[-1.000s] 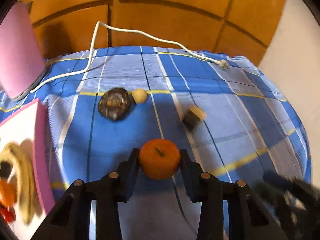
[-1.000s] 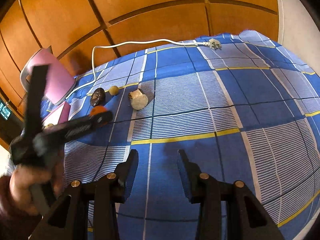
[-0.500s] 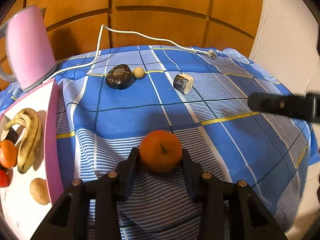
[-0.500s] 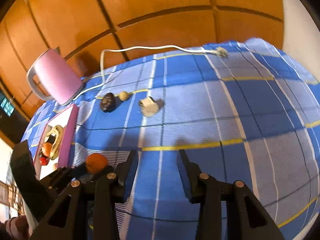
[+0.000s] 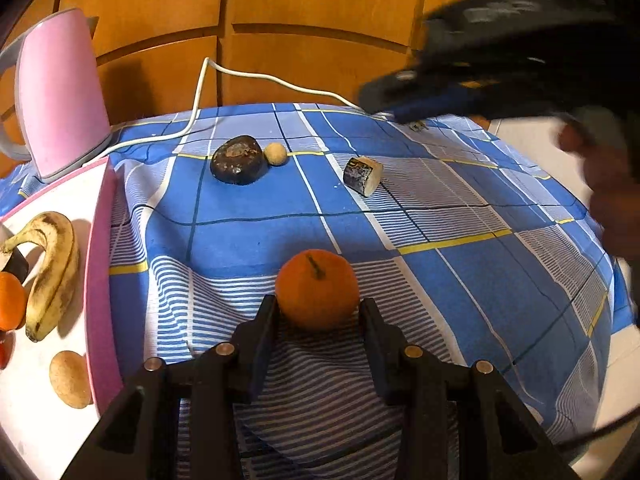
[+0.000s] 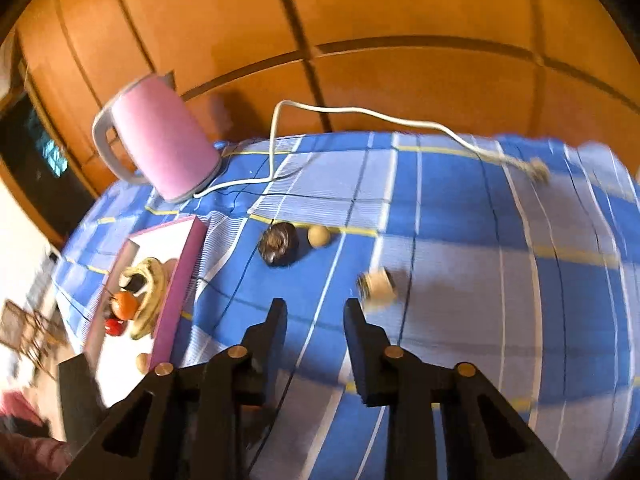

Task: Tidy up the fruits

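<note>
Orange and round, the stemmed mandarin (image 5: 317, 289) sat clamped between the black jaws of the left gripper (image 5: 318, 310), above the striped near edge of the blue checked tablecloth (image 5: 460, 216). The right gripper (image 6: 315, 312) held nothing, its jaws standing apart over the cloth. At the cloth's left edge lay the pink-rimmed white tray (image 5: 100, 264), carrying a spotted yellow banana (image 5: 52, 268), a small tan round fruit (image 5: 70, 378) and another orange. Farther in lay a cut brown-skinned chunk (image 5: 362, 175), then a dark wrinkled lump (image 5: 239, 159) touching a small tan ball (image 5: 276, 154). At the far left corner stood a pink electric kettle (image 5: 60, 92). Half a second earlier the mandarin was gripped likewise, while the right gripper had since swung leftward toward the tray.
</note>
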Demonstrator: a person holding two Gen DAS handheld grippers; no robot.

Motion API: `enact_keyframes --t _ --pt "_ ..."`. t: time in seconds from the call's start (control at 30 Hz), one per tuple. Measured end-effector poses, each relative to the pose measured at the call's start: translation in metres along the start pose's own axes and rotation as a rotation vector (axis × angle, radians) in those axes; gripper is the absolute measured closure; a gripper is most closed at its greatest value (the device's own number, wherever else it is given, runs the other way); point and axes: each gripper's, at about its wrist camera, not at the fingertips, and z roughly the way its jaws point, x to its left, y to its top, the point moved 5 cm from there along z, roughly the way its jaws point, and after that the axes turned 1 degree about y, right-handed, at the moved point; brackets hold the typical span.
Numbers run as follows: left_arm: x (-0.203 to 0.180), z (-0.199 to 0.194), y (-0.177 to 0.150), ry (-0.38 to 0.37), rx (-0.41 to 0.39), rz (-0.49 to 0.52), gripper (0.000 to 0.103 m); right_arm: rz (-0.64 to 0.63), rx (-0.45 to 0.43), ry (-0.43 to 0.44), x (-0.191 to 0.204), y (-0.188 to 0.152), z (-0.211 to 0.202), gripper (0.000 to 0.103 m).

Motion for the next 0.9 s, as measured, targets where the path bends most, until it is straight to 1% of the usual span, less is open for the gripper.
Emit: enact_keyframes --t 0.07,0.17,0.23,0.4,0.47,0.6,0.7,0.73,0.9 --pt "0.0 0.0 0.0 0.002 -0.005 0.004 0.061 -0.075 0.025 -0.011 0.006 0.01 0.015 0.077" --pt "-0.001 -0.001 -0.001 0.004 -0.012 0.006 0.061 -0.19 0.078 -0.034 0.008 0.023 0.041 0.077" --pt "-0.001 -0.002 -0.001 0.006 -0.016 0.009 0.061 -0.234 0.108 -0.046 0.006 0.029 0.057 0.077" --pt "-0.001 -0.003 -0.003 0.006 -0.022 0.013 0.061 -0.297 0.18 -0.054 0.0 0.037 0.097 0.077" --pt "-0.001 -0.003 -0.003 0.007 -0.022 0.013 0.061 -0.311 0.186 -0.04 0.0 0.041 0.107 0.077" --pt "-0.001 -0.003 -0.003 0.007 -0.023 0.012 0.061 -0.382 0.197 -0.016 0.009 0.047 0.12 0.077" --pt "-0.001 -0.002 -0.003 0.007 -0.024 0.012 0.061 -0.438 0.195 -0.035 0.015 0.048 0.126 0.077" --pt "-0.001 -0.002 -0.002 0.007 -0.024 0.012 0.061 -0.444 0.199 -0.028 0.015 0.048 0.129 0.077" --pt "-0.001 -0.003 -0.003 0.007 -0.024 0.011 0.061 -0.468 0.213 -0.044 0.013 0.047 0.137 0.077"
